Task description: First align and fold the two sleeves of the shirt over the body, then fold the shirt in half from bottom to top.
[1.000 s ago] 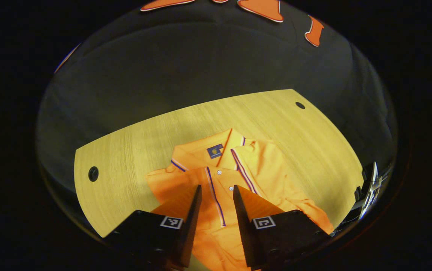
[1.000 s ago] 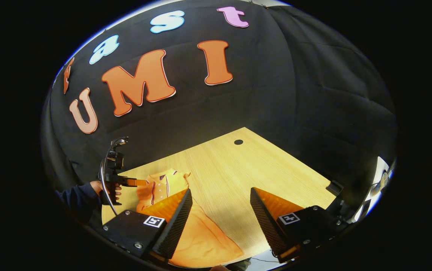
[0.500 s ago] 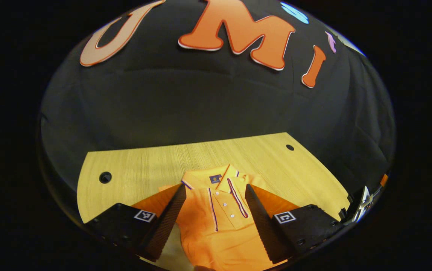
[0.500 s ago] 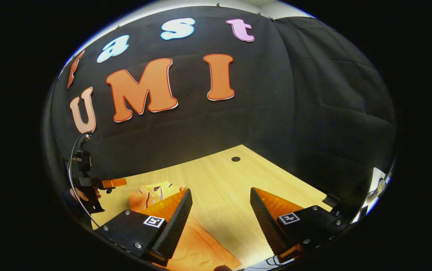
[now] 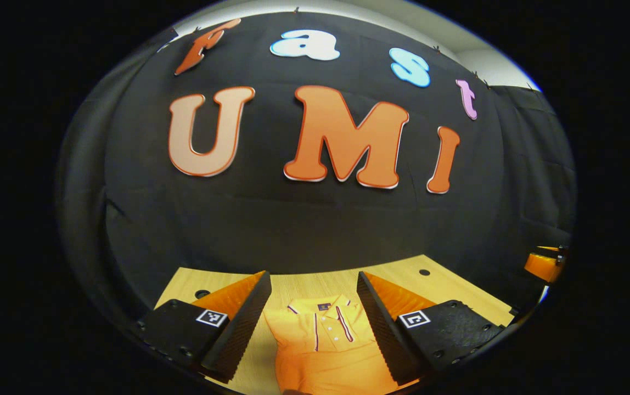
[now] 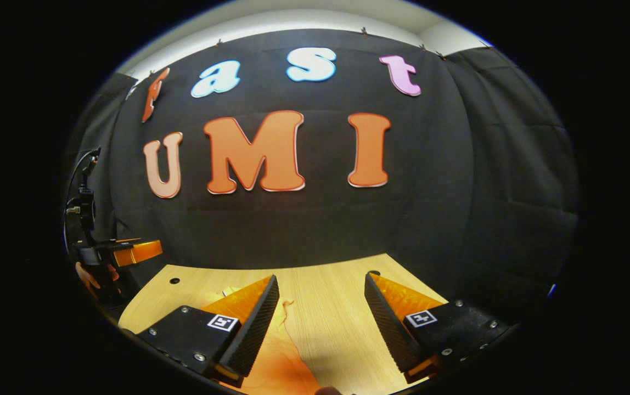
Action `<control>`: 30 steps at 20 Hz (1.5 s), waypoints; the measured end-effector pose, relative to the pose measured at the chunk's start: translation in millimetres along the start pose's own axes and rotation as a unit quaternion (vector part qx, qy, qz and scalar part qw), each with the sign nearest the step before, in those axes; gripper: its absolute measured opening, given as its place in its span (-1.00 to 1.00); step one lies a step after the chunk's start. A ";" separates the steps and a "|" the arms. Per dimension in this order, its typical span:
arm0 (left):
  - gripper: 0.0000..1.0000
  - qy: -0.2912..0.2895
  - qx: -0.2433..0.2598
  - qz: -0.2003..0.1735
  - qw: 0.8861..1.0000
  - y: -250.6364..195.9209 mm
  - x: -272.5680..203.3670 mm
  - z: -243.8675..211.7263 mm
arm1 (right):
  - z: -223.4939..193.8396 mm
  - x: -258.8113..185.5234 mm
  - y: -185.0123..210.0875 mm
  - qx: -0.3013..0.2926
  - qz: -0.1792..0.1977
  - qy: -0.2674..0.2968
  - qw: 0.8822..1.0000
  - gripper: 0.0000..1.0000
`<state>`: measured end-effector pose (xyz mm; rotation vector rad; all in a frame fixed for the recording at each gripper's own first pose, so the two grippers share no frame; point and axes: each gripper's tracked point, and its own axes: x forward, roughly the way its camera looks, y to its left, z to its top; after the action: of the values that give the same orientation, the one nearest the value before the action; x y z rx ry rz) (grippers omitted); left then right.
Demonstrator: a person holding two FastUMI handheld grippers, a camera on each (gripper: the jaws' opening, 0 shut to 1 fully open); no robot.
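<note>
**Now both grippers held above a folded shirt**

Here the left gripper (image 5: 313,323) hangs over the wooden table (image 5: 446,285), its two fingers spread apart with nothing between them. Seen past that gap in the left gripper view, at about six o'clock, lies the orange shirt (image 5: 323,340) — flat on the table, collar pointing toward twelve o'clock and the booth wall, placket with its small buttons facing up, the sides tucked in so the body reads as a narrow block. At three o'clock in that view a bit of the other gripper peeks in.

The right gripper (image 6: 320,323) is likewise parted and empty. In the right gripper view the shirt (image 6: 276,365) shows at six to seven o'clock, partly behind the left-hand finger — its edge runs up the wood between the fingers. At nine o'clock, well apart, a hand (image 6: 89,276) holds the left gripper (image 6: 138,251) above the table (image 6: 337,307) edge.
</note>
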<state>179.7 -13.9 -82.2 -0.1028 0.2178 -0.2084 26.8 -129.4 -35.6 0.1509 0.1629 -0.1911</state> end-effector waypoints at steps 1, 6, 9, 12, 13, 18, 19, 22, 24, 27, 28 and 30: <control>0.94 -0.018 -0.003 0.011 1.000 -1.3 -14.8 7.3 | 4.9 -0.4 4.9 -0.006 0.016 -0.011 1.000 0.89; 0.95 -0.091 0.004 0.068 0.994 -7.2 -89.6 27.2 | 6.8 -15.0 27.8 -0.018 0.091 -0.056 0.994 0.90; 0.94 -0.128 0.013 0.106 0.986 -6.9 -135.1 33.0 | 0.4 -17.8 27.2 -0.027 0.118 -0.059 0.991 0.91; 0.94 -0.135 0.021 0.145 0.980 -5.7 -176.5 20.5 | -7.7 -27.3 23.7 -0.023 0.136 -0.066 0.988 0.91; 0.94 -0.137 0.019 0.154 0.978 -6.7 -186.8 16.7 | -9.7 -32.9 21.1 -0.023 0.141 -0.070 0.987 0.91; 0.95 -0.107 0.021 0.167 0.980 -17.4 -208.9 -13.6 | -36.0 -40.0 9.2 -0.044 0.139 -0.054 0.988 0.92; 0.90 -0.092 0.018 0.162 0.982 -21.3 -209.5 -23.7 | -46.5 -41.2 10.7 -0.040 0.140 -0.038 0.989 0.91; 0.94 -0.036 0.014 0.157 0.987 -22.4 -203.4 -65.3 | -86.6 -46.5 18.2 -0.035 0.159 0.021 0.986 0.91; 0.95 0.010 0.003 0.163 0.987 -19.6 -205.7 -100.1 | -105.6 -46.9 15.2 -0.036 0.155 0.051 0.986 0.92; 0.96 0.073 -0.012 0.167 0.983 -16.7 -214.1 -144.3 | -133.0 -54.6 17.5 -0.023 0.160 0.095 0.982 0.92; 0.96 0.091 -0.014 0.167 0.982 -16.1 -215.3 -156.7 | -141.4 -56.5 17.6 -0.019 0.161 0.107 0.981 0.92; 0.96 0.126 -0.014 0.172 0.977 -9.7 -218.6 -178.3 | -163.6 -61.0 15.8 -0.017 0.163 0.136 0.977 0.92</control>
<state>-71.0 9.9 -209.7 -0.0646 0.4863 0.1292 -53.0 -76.4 -182.4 0.1665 0.4112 0.1610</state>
